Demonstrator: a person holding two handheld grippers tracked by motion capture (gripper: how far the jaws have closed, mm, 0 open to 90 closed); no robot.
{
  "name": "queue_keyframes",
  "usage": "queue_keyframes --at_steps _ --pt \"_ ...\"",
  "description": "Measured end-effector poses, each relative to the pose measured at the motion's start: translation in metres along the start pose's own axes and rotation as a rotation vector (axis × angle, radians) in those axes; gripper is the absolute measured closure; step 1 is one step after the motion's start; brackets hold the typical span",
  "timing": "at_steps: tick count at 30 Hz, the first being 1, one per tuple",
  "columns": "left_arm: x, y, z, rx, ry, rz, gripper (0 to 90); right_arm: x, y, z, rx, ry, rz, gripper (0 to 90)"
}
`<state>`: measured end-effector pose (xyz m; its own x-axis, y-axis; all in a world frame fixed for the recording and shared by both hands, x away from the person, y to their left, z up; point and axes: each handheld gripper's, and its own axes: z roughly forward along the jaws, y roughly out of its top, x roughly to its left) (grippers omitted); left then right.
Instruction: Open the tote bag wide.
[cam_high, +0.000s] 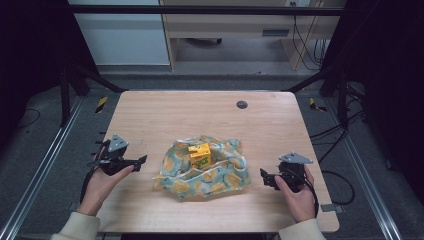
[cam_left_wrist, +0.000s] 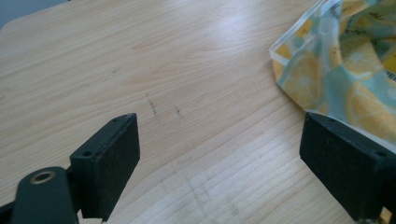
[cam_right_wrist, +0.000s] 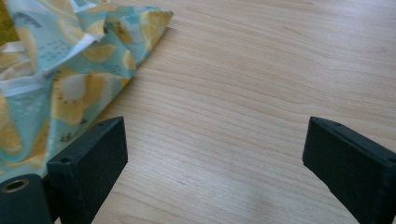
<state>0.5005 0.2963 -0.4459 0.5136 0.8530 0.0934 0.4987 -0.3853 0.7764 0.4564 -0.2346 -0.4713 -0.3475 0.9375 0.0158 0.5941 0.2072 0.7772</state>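
A crumpled lemon-print cloth (cam_high: 205, 170) lies in the middle of the wooden table (cam_high: 200, 110), with a small yellow carton (cam_high: 199, 154) standing on it. My left gripper (cam_high: 141, 160) rests left of the cloth, a short gap away, open with nothing between its jaws. In the left gripper view the cloth's edge (cam_left_wrist: 336, 60) lies at the right, past my gripper (cam_left_wrist: 219, 163). My right gripper (cam_high: 263, 176) sits just right of the cloth, open and empty. The right gripper view has the cloth (cam_right_wrist: 60, 70) at the left beside my gripper (cam_right_wrist: 215, 163).
A dark round grommet (cam_high: 242, 104) is set in the table's far side. Metal frame rails run along both sides of the table, and cables lie on the floor at the right. Bare wood surrounds the cloth.
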Motion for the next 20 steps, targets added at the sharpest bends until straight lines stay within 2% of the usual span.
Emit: queue_keyframes --at_steps 9,13,17,20 --pt "0.012 -0.012 0.006 0.036 0.014 -0.021 10.8 -0.013 -0.002 0.007 0.023 -0.029 0.036 7.2" --pt "0.013 -0.017 0.01 0.056 0.022 -0.013 10.5 -0.02 -0.003 0.013 0.049 -0.054 0.049 8.0" --pt "0.012 -0.024 0.013 0.085 0.028 0.013 10.0 -0.018 -0.003 0.014 0.064 -0.063 0.03 8.1" --pt "0.013 -0.03 0.013 0.101 0.015 0.001 9.1 -0.014 -0.005 0.014 0.085 -0.065 0.007 8.0"
